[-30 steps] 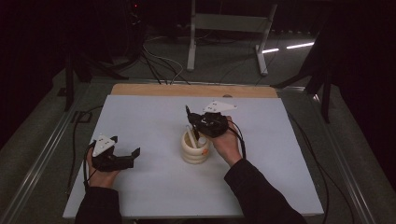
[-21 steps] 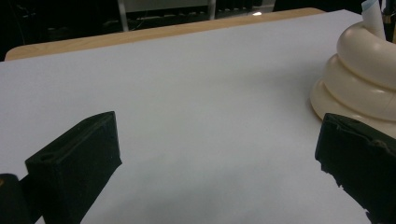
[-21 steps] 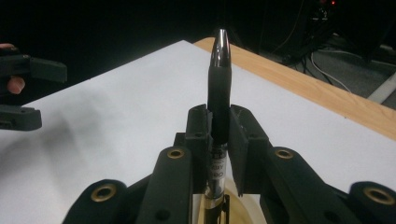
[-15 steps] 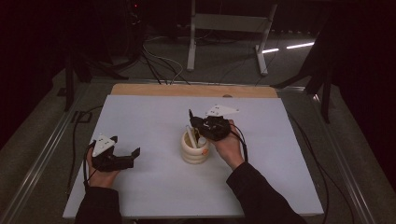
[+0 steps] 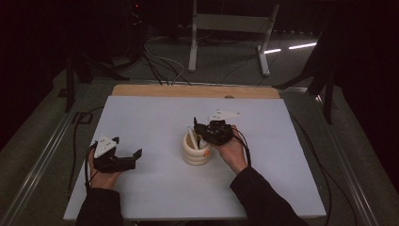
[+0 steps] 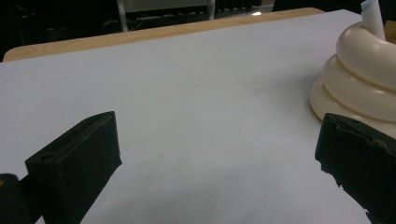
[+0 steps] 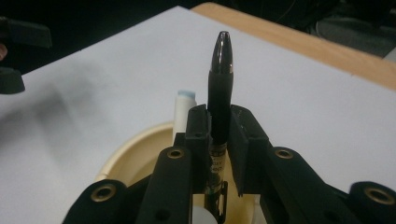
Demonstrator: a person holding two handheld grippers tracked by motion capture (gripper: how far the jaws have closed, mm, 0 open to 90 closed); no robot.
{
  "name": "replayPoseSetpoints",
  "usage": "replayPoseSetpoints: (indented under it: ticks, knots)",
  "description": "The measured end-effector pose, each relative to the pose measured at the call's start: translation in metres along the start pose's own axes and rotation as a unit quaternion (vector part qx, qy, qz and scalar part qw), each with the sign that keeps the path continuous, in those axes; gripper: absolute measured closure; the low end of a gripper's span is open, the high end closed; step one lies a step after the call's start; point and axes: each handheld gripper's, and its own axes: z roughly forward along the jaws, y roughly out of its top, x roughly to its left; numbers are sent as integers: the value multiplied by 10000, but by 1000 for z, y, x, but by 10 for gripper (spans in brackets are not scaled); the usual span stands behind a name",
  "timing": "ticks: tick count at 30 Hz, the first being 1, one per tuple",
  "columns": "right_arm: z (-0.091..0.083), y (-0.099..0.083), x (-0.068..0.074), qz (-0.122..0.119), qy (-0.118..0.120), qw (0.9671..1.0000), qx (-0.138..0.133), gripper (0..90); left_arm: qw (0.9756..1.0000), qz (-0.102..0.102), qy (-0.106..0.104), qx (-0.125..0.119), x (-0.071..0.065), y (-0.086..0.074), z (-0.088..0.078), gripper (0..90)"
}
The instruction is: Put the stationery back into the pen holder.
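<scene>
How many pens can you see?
2, maybe more hidden inside. A black pen is pinched in the right gripper over the cream holder; a white pen stands in that holder.

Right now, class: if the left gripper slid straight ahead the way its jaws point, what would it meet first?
Probably nothing: bare white table lies ahead of the open left gripper. The cream ringed holder sits off to the side; the far jaw might clip it.
</scene>
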Motion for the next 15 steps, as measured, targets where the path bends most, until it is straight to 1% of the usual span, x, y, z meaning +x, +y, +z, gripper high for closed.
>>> replayPoseSetpoints:
  ticks: [4, 7, 9, 11, 12, 13, 15]
  knots:
    - [4, -3, 0, 9, 59, 9998, 200, 788, 10000, -1, 2, 2, 0, 0, 0, 4]
    - [6, -3, 0, 12, 91, 9998, 202, 773, 10000, -2, 3, 0, 0, 0, 0, 5]
    - [6, -3, 1, -52, 117, 9997, 194, 713, 10000, -3, 6, -1, 0, 0, 0, 4]
    - [5, -2, 2, -69, 94, 9999, 121, 601, 10000, -3, 6, 0, 0, 0, 0, 5]
    - [5, -1, 3, -76, 82, 9999, 105, 561, 10000, 0, 5, 0, 0, 0, 0, 5]
    - [5, 0, 3, -36, 79, 9999, 115, 526, 10000, 1, 3, 2, 0, 0, 0, 5]
    - [4, 1, 2, 16, 152, 9999, 77, 464, 10000, -3, 6, -3, 0, 0, 0, 5]
